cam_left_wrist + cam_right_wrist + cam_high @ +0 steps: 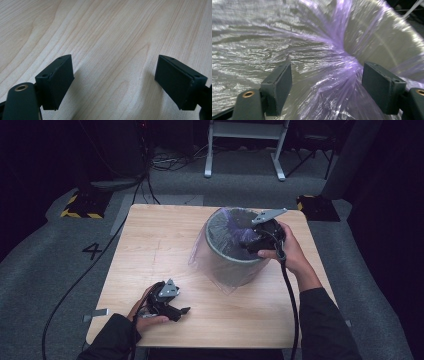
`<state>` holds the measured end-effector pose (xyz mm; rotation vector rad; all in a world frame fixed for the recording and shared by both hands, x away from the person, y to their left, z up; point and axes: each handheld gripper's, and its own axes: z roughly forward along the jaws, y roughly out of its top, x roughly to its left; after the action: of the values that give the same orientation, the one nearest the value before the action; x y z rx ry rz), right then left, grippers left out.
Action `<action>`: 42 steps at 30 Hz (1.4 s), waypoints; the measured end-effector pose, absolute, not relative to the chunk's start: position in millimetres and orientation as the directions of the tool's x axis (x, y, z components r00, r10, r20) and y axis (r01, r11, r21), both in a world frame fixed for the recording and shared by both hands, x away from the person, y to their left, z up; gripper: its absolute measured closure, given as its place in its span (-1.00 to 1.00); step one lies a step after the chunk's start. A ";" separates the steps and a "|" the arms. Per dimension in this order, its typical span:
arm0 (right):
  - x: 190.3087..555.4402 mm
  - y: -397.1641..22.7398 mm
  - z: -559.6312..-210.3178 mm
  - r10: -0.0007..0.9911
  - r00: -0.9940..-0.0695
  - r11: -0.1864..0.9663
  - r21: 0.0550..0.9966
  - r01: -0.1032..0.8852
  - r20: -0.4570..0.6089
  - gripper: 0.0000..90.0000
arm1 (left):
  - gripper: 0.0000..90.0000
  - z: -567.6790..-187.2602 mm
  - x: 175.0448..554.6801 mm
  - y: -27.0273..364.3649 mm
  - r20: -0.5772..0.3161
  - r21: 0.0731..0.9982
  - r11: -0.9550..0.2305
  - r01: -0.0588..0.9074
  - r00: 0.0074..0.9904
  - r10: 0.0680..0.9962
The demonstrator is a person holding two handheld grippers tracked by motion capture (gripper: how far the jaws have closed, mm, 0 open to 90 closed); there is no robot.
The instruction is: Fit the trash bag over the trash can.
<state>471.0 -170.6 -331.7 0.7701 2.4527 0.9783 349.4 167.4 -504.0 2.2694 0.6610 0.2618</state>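
While the left gripper rests wide open on the near-left of the table, gripping nothing, the right gripper reaches into the mouth of the bin at the far right, jaws spread around the purple-tinted bag without pinching it. It looks like the lining step; next, the gathered film needs closing on and pushing down. The bin stands upright, long axis vertical, mouth up
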 end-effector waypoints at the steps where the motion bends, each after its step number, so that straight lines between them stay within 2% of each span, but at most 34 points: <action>1: 471.3 -169.9 -331.8 0.612 -0.777 0.612 0.711 0.346 -0.148 -0.45 | -0.67 -504.1 349.5 167.3 -0.012 0.713 -0.589 0.380 0.846 0.532; 15: 470.6 -165.6 -331.7 0.556 -0.816 0.666 0.670 0.326 -0.155 -0.29 | -0.66 -504.1 349.6 167.4 -0.012 0.713 -0.590 0.379 0.848 0.530; 33: 481.4 -159.4 -332.6 0.581 -0.808 0.706 0.554 0.441 -0.097 -0.46 | -0.66 -504.1 349.3 167.4 -0.009 0.713 -0.591 0.377 0.848 0.530; 42: 479.8 -163.3 -331.8 0.610 -0.789 0.666 0.588 0.459 -0.075 -0.48 | -0.66 -504.0 349.2 167.4 -0.009 0.713 -0.592 0.376 0.849 0.529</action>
<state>479.8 -163.3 -331.8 0.8579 2.6172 0.8173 349.2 167.4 -504.0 2.2706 0.6542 0.2619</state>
